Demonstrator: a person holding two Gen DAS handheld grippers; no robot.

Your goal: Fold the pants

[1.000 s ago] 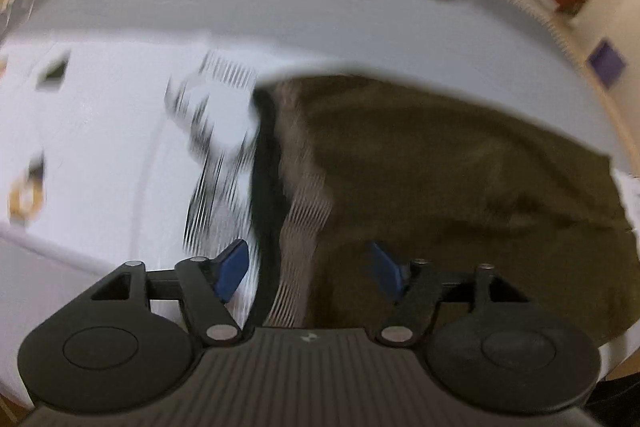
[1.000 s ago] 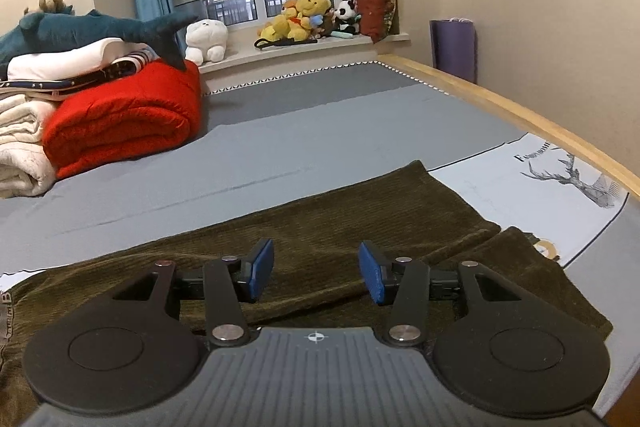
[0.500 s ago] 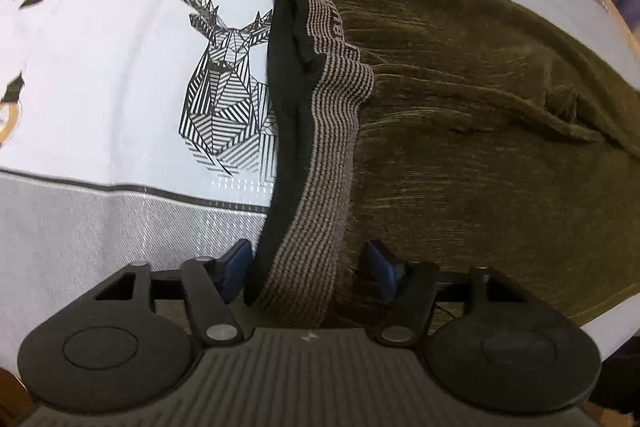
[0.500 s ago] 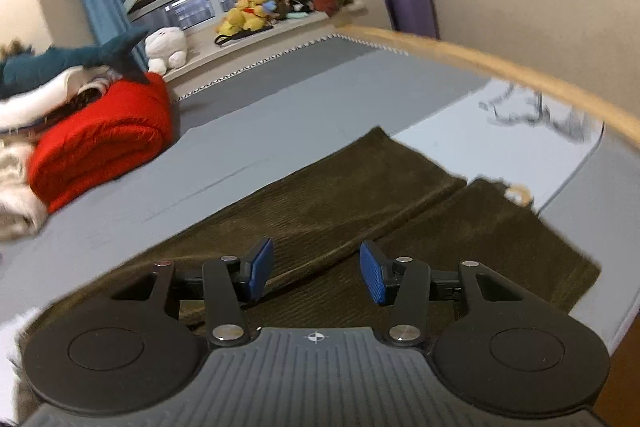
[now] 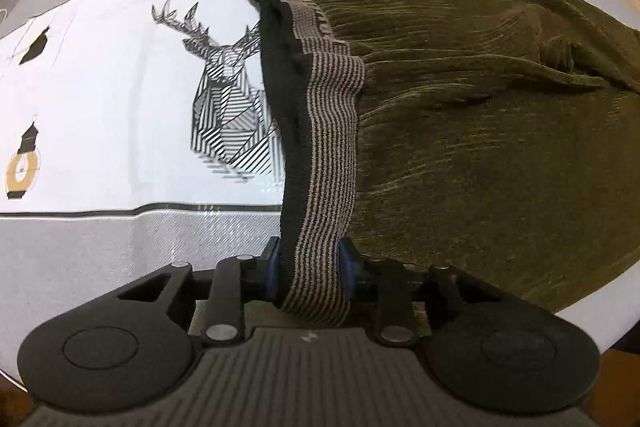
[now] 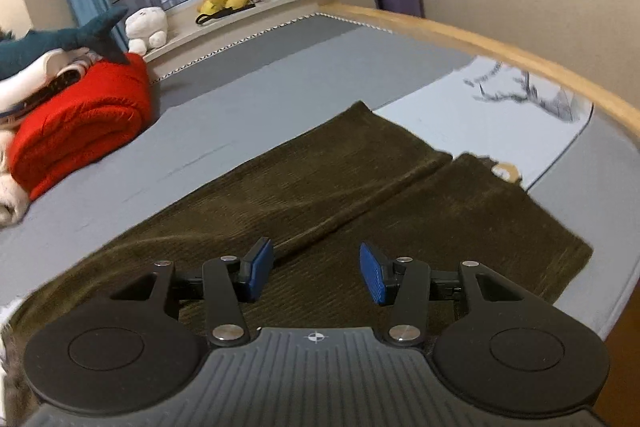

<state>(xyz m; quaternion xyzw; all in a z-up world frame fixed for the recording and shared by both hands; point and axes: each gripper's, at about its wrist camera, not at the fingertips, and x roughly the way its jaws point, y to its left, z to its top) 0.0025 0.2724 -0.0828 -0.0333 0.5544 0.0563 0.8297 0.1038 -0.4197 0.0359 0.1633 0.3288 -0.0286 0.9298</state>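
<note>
Where pants (image 6: 360, 195) lie — grey bed (image 6: 280, 75) (red quilt (image 6: 80, 115) beyond).

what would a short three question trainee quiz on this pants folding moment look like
1. True or false: the left gripper is shut on the striped brown elastic waistband.
2. The right gripper over the olive green corduroy pants is: A) open B) shut on fabric C) holding a red quilt.
3. Fill in: the animal printed on the white sheet panel is a ____.

Key: 1 true; 2 A; 3 deer.
</note>
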